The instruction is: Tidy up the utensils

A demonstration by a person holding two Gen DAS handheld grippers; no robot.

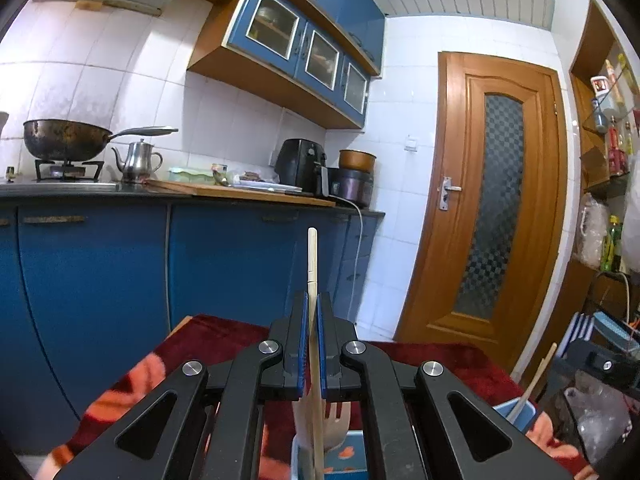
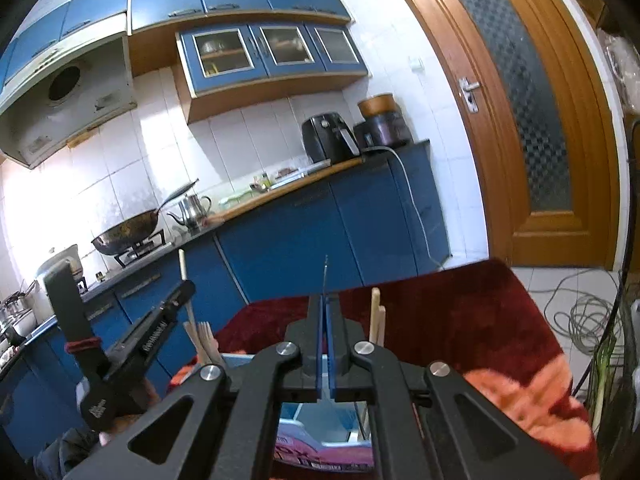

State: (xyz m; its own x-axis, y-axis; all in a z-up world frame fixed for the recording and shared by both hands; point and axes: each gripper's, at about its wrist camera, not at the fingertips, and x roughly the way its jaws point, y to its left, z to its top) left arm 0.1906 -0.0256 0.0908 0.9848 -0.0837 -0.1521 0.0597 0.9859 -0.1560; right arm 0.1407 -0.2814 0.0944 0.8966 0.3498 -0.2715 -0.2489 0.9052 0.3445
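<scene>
My left gripper [image 1: 312, 300] is shut on a pale wooden utensil handle [image 1: 312, 256] that stands upright between the blue pads. Below it a wooden fork [image 1: 336, 420] stands in a light blue holder [image 1: 352, 460]. My right gripper [image 2: 324, 300] is shut on a thin metal utensil [image 2: 325, 276] whose tip pokes up past the jaws. The left gripper's body [image 2: 132, 344] shows in the right wrist view, with wooden utensils [image 2: 204, 340] under it. Two wooden sticks [image 2: 376, 316] stand just right of my right gripper.
A red patterned cloth [image 2: 460, 320] covers the table. A second blue holder [image 1: 520, 410] with a wooden stick stands at the right. Blue kitchen cabinets [image 1: 100, 272], a wok [image 1: 64, 140], a kettle [image 1: 138, 160] and a wooden door [image 1: 496, 200] lie beyond. Cables [image 2: 588, 320] lie on the floor.
</scene>
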